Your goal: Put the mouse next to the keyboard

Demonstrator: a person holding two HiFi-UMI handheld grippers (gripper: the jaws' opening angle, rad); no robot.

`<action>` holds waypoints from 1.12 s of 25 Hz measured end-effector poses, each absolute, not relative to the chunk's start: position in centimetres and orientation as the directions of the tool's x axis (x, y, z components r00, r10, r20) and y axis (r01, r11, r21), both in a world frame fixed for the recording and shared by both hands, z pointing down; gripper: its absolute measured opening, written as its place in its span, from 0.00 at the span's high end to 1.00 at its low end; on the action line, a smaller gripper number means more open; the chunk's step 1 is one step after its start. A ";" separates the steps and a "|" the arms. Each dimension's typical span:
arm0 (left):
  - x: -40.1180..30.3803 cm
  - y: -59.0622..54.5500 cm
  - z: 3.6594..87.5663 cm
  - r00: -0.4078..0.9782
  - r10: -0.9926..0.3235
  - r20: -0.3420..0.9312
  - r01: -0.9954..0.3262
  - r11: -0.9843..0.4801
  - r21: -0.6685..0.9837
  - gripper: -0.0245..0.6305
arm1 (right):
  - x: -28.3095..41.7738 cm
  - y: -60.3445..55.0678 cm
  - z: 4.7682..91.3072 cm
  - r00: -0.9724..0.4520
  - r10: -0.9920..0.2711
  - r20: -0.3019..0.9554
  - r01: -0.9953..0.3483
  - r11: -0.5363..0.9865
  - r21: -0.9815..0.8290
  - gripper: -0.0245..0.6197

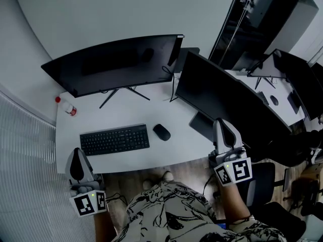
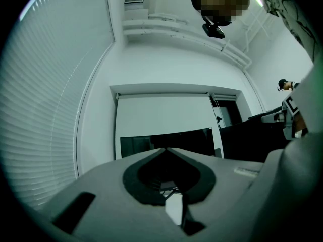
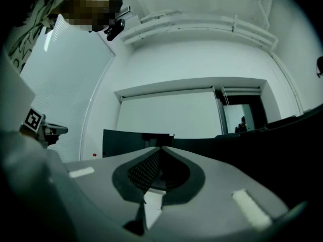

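A black mouse (image 1: 161, 131) lies on the white desk (image 1: 166, 155), a short gap to the right of the black keyboard (image 1: 115, 139). My left gripper (image 1: 77, 153) hovers at the desk's near left edge, just below the keyboard's left end, jaws shut with nothing in them. My right gripper (image 1: 222, 122) is held at the desk's near right edge, well to the right of the mouse, also shut and empty. In the left gripper view the left gripper (image 2: 165, 150) has its tips meeting. In the right gripper view the right gripper (image 3: 161, 147) looks the same. Neither of these views shows mouse or keyboard.
Two dark monitors (image 1: 116, 64) (image 1: 222, 97) stand at the back of the desk. A small red-capped bottle (image 1: 67, 106) sits far left. A dark office chair (image 1: 262, 180) is beside my right gripper. A slatted wall (image 1: 25, 160) runs along the left.
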State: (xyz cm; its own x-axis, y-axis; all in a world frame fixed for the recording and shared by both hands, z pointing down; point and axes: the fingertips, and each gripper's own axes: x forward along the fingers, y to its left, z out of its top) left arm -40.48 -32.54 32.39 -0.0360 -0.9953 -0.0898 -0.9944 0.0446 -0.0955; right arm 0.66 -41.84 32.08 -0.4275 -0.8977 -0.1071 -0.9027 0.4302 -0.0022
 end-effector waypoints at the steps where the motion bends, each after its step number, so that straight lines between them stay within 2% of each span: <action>1: -40.4 -32.5 32.4 -0.035 -0.995 -0.091 -0.995 0.044 -0.095 0.96 | 0.6 -41.8 32.1 -0.429 -0.897 -0.105 -0.902 0.431 -0.001 0.95; 28: -39.7 -32.1 32.3 -0.021 -0.995 -0.093 -0.995 0.030 -0.097 0.96 | -0.1 -41.3 32.9 -0.458 -0.885 -0.081 -0.887 0.462 -0.032 0.95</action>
